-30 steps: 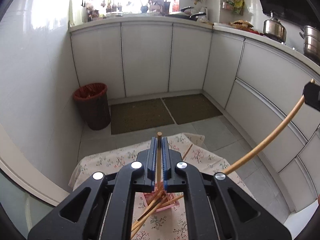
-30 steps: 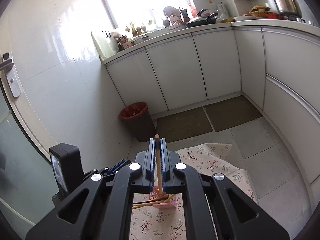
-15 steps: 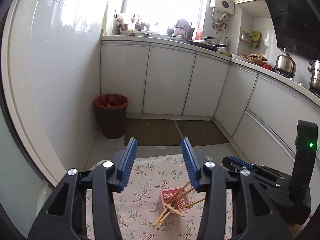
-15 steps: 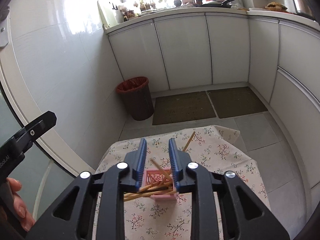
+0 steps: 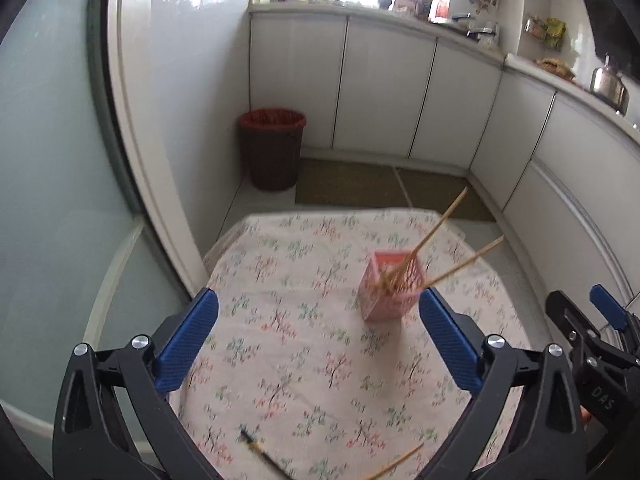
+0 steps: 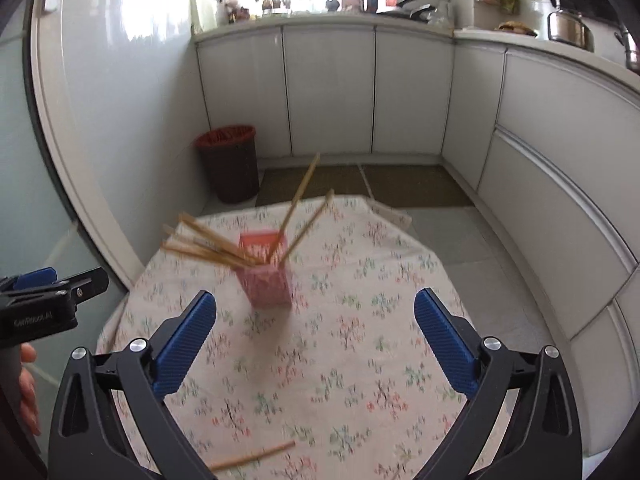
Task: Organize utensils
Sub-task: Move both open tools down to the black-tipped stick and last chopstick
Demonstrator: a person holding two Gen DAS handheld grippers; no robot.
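where chopsticks splay out, pink slotted holder, floral cloth

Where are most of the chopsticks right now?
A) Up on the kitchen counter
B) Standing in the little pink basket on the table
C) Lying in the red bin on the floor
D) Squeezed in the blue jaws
B: most of the chopsticks stick out of the pink basket standing on the flowered tablecloth, and only a loose chopstick or two lies on the cloth near the camera.
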